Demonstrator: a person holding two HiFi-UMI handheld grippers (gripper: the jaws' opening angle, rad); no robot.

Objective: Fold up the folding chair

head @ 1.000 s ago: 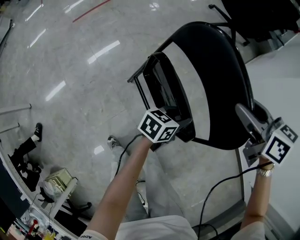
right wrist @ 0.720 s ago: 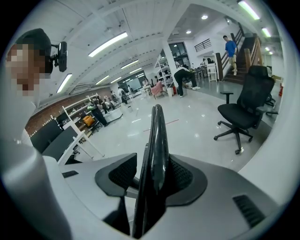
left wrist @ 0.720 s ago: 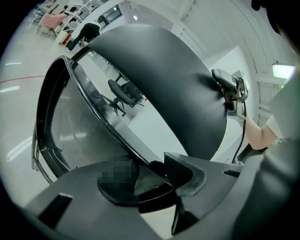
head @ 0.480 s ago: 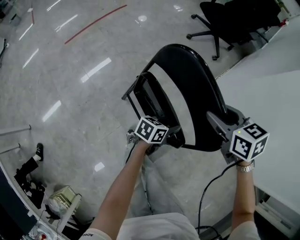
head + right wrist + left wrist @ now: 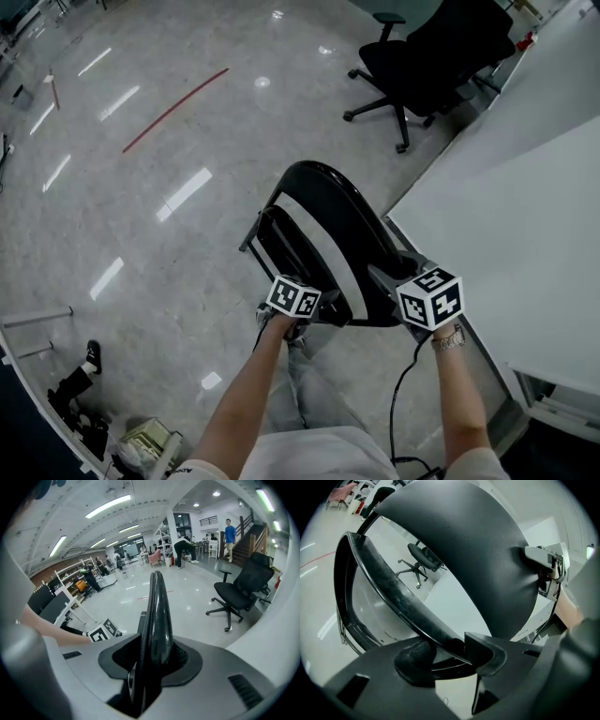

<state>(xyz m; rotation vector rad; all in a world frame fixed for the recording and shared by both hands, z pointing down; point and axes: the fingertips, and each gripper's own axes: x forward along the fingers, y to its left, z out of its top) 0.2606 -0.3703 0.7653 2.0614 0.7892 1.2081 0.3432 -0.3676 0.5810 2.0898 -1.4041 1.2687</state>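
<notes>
— Folding chair (image 5: 361, 248), dead centre just beyond both hands: why a grip on each side?
— Likely to press its two panels flat together. Left gripper (image 5: 447, 651) is clamped on the thin rim of the matte inner panel (image 5: 389, 597). Right gripper (image 5: 152, 660) has just been closing, pads now on the glossy, rounded outer panel (image 5: 157, 616).
— Beyond?
— White table (image 5: 506, 244) at three o'clock, office chair (image 5: 441, 47) at one.

Our left arm (image 5: 246, 394) and right arm (image 5: 457, 394) stretch forward to the folding chair (image 5: 347, 234). Our left tongs (image 5: 323, 314) clamp its near left rim. Our right tongs (image 5: 389, 281) have just been closing, and they press its near right edge between them.
</notes>
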